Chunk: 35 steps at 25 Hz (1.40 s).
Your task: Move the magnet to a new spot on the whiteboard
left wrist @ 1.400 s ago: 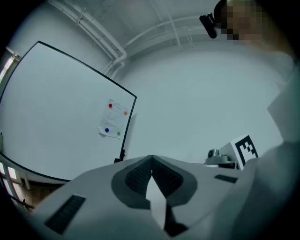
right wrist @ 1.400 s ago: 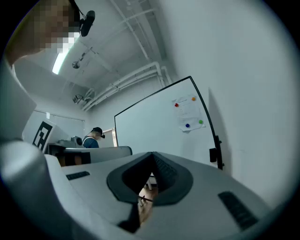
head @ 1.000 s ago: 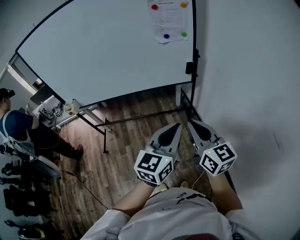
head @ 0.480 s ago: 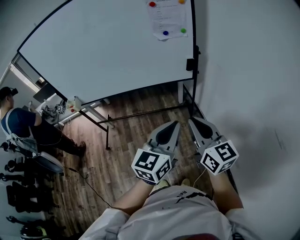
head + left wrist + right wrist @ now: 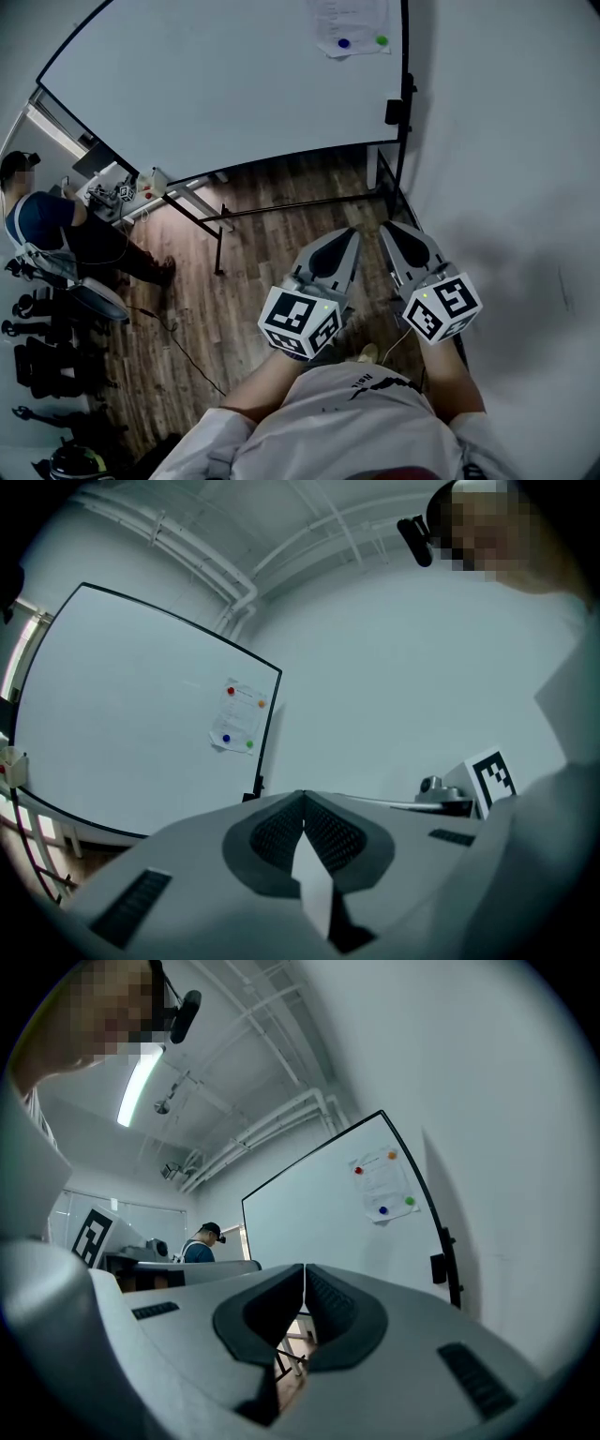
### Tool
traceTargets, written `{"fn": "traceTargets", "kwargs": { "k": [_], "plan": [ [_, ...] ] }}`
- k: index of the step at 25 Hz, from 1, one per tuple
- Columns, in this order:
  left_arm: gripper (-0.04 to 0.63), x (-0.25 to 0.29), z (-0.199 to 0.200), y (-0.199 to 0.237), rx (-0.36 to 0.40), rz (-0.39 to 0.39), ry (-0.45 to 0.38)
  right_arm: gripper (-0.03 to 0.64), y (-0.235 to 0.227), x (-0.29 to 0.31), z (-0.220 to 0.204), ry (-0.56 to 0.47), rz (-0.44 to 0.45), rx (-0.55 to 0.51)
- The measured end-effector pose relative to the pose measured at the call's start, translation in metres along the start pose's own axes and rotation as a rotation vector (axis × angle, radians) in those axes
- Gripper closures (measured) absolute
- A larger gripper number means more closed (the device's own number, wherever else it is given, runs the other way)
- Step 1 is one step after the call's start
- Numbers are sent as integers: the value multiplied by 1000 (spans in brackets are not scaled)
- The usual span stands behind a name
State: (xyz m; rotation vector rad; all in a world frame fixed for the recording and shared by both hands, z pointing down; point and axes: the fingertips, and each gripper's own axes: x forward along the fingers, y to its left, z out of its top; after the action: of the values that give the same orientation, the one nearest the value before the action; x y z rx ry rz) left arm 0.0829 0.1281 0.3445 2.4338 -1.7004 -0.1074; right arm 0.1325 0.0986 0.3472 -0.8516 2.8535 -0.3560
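The whiteboard stands ahead on a wheeled frame. A paper sheet hangs at its upper right corner, with a blue magnet and a green magnet on its lower edge. The left gripper view also shows a red magnet and an orange magnet on the sheet's top. My left gripper and right gripper are held side by side near my waist, well short of the board. Both are shut on nothing, jaws touching at the tips.
A grey wall runs along the right. The board's stand legs spread over the wood floor. A person sits at a desk at the left, with dark gear and a cable on the floor.
The head view has tipped, so the board and paper have slid up the frame and the red and orange magnets have left it. Both grippers stay shut, almost still.
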Motion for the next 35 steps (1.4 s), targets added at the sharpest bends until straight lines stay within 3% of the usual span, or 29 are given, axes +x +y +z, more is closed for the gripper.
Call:
{"fn": "traceTargets", "kwargs": {
  "k": [13,25,35],
  "plan": [
    [584,49,8,72,-2,-38,-21,601,-32,75,-1,18,-61,-29],
    [584,119,46,190,16,-161,-22,601,-65,203,13,-13,-186,-47],
    [584,158,52,238,4,-259,-5,601,-95,252,19,-28,-301,-67]
  ]
}}
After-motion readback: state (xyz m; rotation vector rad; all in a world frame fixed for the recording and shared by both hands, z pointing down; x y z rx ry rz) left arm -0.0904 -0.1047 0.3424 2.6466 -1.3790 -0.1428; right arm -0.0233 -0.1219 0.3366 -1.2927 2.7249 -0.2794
